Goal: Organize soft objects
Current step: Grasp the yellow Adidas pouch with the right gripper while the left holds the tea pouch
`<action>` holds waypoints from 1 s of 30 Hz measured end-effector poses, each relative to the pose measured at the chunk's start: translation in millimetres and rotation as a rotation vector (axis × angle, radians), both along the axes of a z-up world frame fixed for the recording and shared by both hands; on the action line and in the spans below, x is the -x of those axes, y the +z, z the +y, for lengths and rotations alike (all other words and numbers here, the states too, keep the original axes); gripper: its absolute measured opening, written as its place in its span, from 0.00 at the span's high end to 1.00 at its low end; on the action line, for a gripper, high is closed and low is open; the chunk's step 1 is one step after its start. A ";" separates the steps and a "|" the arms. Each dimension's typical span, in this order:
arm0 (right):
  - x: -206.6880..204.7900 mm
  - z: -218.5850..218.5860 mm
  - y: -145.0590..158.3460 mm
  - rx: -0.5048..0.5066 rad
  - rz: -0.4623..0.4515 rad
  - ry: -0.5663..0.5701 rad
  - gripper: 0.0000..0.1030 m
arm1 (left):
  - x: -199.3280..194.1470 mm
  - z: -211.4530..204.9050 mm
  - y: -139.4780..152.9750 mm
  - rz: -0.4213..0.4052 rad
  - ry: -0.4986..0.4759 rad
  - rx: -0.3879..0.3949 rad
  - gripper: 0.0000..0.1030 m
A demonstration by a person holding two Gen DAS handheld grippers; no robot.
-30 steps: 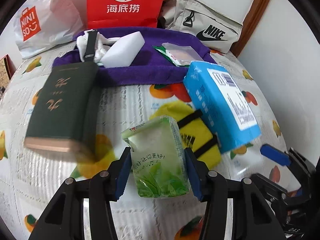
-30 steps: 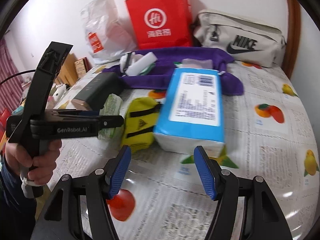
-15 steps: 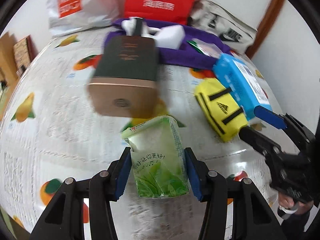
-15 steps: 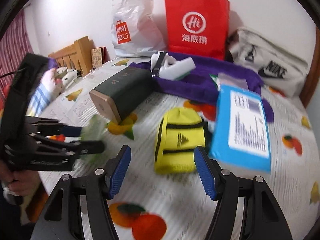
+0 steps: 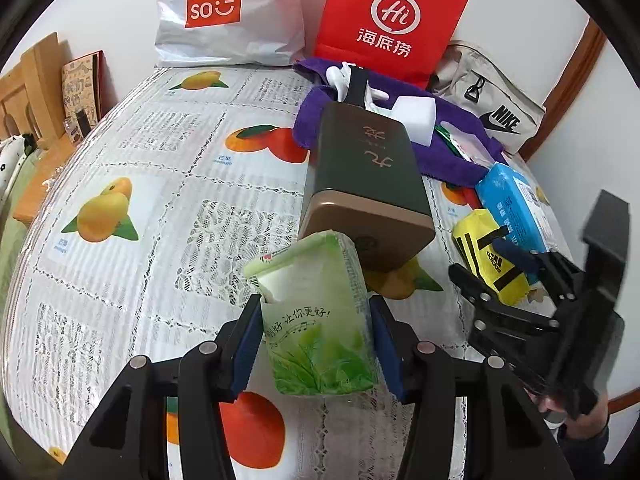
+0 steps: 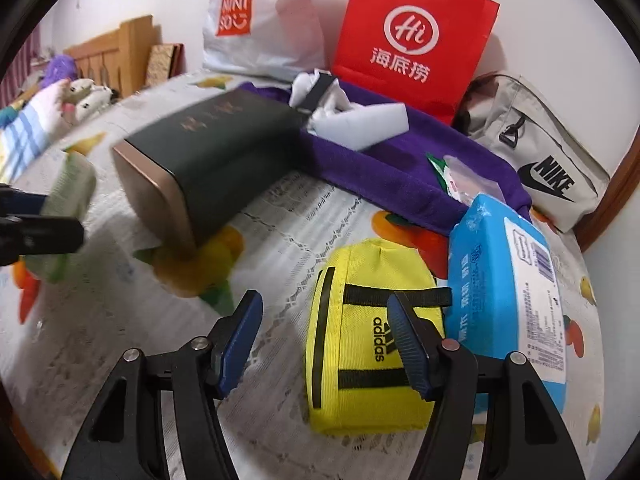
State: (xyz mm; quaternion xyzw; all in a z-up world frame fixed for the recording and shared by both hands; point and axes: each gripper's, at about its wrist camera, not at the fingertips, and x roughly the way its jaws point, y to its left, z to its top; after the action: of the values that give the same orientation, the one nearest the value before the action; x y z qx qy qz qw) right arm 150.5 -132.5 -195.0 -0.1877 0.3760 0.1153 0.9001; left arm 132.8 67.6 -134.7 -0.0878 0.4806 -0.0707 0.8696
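My left gripper (image 5: 316, 332) is shut on a green tissue pack (image 5: 316, 316) and holds it above the tablecloth, just in front of a dark green tin box (image 5: 366, 184). The pack shows blurred at the left of the right wrist view (image 6: 64, 216). My right gripper (image 6: 324, 340) is open and empty, low over the table, its right finger over a yellow Adidas pouch (image 6: 360, 340). A blue tissue pack (image 6: 508, 300) lies right of the pouch. A purple towel (image 6: 400, 172) behind carries a white sponge (image 6: 372, 124) and a small packet (image 6: 464, 176).
A red paper bag (image 5: 388, 24), a white Miniso bag (image 5: 228, 12) and a grey Nike bag (image 5: 492, 100) stand along the back wall. A wooden headboard (image 5: 36, 80) and soft toys (image 6: 80, 92) are at the left. The fruit-print tablecloth (image 5: 140, 200) covers the table.
My left gripper has swung left with the green pack, away from the pouch and towards the tin box's front. My right gripper has moved left, from the blue pack to the yellow pouch.
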 end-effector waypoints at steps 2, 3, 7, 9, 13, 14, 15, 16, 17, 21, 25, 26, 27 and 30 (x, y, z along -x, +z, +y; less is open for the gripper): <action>-4.6 0.7 -6.0 0.021 0.007 -0.023 0.46 | -0.2 1.7 -0.3 0.000 -0.005 0.007 0.51; -5.1 0.9 -7.2 0.026 -0.007 -0.027 0.48 | -0.8 2.2 -0.3 -0.002 -0.007 0.012 0.51; -5.9 -1.9 -8.8 0.031 -0.016 -0.039 0.75 | -0.5 1.6 -0.3 -0.003 -0.015 0.024 0.51; -5.0 -2.6 -8.1 0.022 -0.005 -0.029 0.84 | -0.5 0.9 -1.0 0.000 -0.016 0.025 0.51; 6.7 -5.9 -3.2 -0.015 0.016 -0.003 0.88 | 1.7 1.9 -0.2 -0.003 -0.013 0.024 0.51; 9.6 -7.6 -1.9 -0.036 0.029 0.003 0.88 | 2.8 2.3 0.3 -0.004 -0.011 0.020 0.51; 14.4 -11.2 0.6 -0.070 0.045 0.009 0.89 | 4.0 2.7 0.7 -0.004 -0.007 0.016 0.51; 20.0 -14.5 3.2 -0.101 0.057 0.015 0.89 | 5.2 3.2 0.8 -0.004 -0.002 0.013 0.51; 25.7 -17.1 5.4 -0.122 0.067 0.021 0.89 | 6.7 3.6 1.1 -0.004 0.001 0.010 0.51; 51.7 -24.3 11.8 -0.165 0.100 0.042 0.90 | 13.9 2.5 1.6 -0.008 0.008 -0.003 0.51; 79.8 -38.9 12.4 -0.220 0.169 0.033 0.89 | 21.3 -2.0 0.8 -0.013 0.006 -0.009 0.51; 87.1 -41.3 12.5 -0.214 0.170 0.027 0.88 | 22.7 -3.5 0.1 -0.013 0.004 -0.007 0.51; 91.4 -42.8 12.6 -0.208 0.175 0.027 0.86 | 23.5 -4.8 -0.9 -0.011 0.003 -0.005 0.51; 104.7 -48.0 14.6 -0.197 0.161 0.038 0.71 | 25.9 -10.6 -2.1 -0.008 -0.006 -0.007 0.51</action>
State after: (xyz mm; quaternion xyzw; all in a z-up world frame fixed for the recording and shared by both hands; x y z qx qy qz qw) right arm 45.8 -180.5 -180.3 -0.0956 0.4305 0.1832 0.8786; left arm 106.9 57.0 -136.8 -0.0832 0.4777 -0.0720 0.8716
